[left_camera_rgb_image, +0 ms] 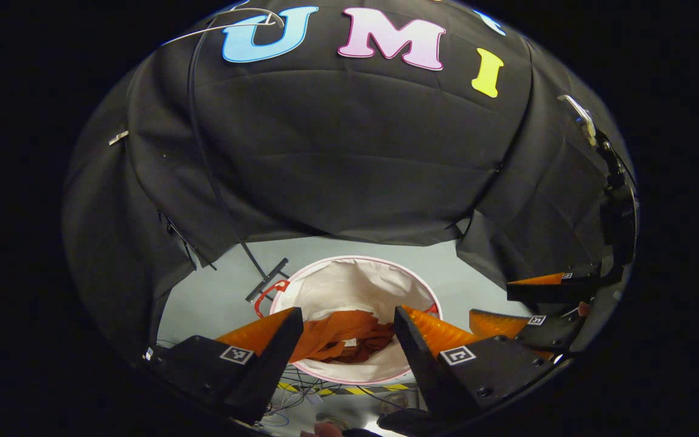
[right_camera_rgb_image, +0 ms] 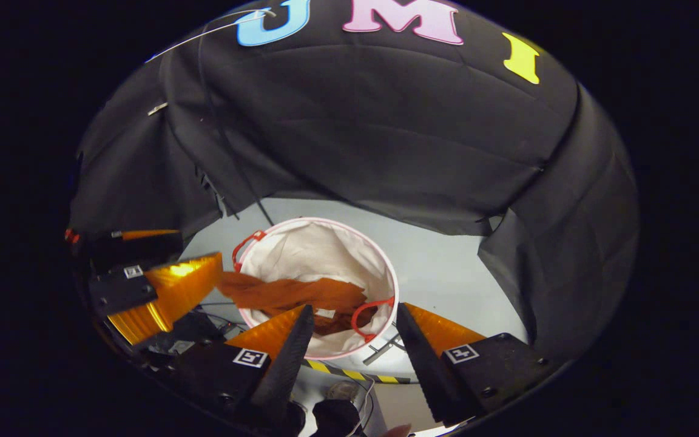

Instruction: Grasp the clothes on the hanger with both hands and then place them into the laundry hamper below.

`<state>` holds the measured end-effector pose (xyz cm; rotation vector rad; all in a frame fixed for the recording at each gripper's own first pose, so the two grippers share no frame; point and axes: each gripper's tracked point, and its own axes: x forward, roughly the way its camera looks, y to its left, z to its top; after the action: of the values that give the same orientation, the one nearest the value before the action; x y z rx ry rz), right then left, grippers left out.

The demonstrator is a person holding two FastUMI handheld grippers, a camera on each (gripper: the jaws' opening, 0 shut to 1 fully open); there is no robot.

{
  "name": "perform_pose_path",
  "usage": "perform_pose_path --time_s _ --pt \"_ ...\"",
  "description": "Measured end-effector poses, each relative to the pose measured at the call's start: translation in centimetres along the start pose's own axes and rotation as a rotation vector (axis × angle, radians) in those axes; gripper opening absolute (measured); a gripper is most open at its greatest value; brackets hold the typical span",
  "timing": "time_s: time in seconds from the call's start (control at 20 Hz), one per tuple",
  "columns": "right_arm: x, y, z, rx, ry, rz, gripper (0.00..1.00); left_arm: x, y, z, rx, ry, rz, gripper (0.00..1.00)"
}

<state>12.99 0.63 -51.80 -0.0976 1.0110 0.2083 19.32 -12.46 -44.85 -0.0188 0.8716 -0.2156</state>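
Observation:
An orange garment [left_camera_rgb_image: 349,334] lies crumpled inside the white laundry hamper [left_camera_rgb_image: 355,282], which has a pink rim and red handles. My left gripper [left_camera_rgb_image: 347,311] hangs open above it, fingers wide apart on either side of the cloth. In the right gripper view, one end of the garment [right_camera_rgb_image: 289,294] stretches over the hamper [right_camera_rgb_image: 313,249] rim towards a finger of the left gripper [right_camera_rgb_image: 199,243]; whether it touches that finger I cannot tell. My right gripper [right_camera_rgb_image: 354,308] is open over the near rim, nothing between its fingers. It also appears open as the right gripper [left_camera_rgb_image: 492,299]. A bare wire hanger [left_camera_rgb_image: 228,24] hangs high up.
The hamper stands on a pale grey floor [right_camera_rgb_image: 446,267]. A dark stand pole [left_camera_rgb_image: 204,152] runs down to a metal foot [left_camera_rgb_image: 267,279] beside it. Yellow-and-black tape [right_camera_rgb_image: 349,373] and loose cables [left_camera_rgb_image: 295,388] lie near the front. Black cloth walls close in all around.

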Motion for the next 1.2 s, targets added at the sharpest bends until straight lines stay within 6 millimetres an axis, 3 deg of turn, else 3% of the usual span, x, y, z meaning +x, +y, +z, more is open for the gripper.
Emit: perform_pose_path --time_s 0.2,0.3,0.4,0.55,0.8,1.05,1.2 --pt "-3.1 1.0 2.4 0.095 -0.148 0.029 0.94 -3.3 0.5 1.0 -0.028 -0.059 -0.008 0.95" --pt "-5.4 1.5 3.3 0.093 -0.192 -0.001 1.00 -5.3 0.7 1.7 -0.035 -0.099 -0.018 0.95" --pt "-8.1 2.9 4.2 0.122 -0.240 0.018 0.99 -7.7 0.6 2.8 -0.051 -0.148 -0.037 0.95" --pt "-12.8 2.8 7.5 0.119 -0.364 -0.043 0.99 -12.6 1.4 5.5 -0.050 -0.261 -0.020 0.95" --pt "-22.7 4.6 12.5 0.113 -0.563 -0.071 0.99 -22.6 3.7 8.4 -0.027 -0.430 0.054 0.95" --pt "-30.9 7.1 15.0 0.076 -0.697 -0.087 0.99 -31.7 4.3 12.5 -0.043 -0.638 0.032 0.95" --pt "-34.8 7.6 16.0 0.083 -0.750 -0.112 0.99 -36.3 6.0 12.9 -0.077 -0.721 0.028 0.95"
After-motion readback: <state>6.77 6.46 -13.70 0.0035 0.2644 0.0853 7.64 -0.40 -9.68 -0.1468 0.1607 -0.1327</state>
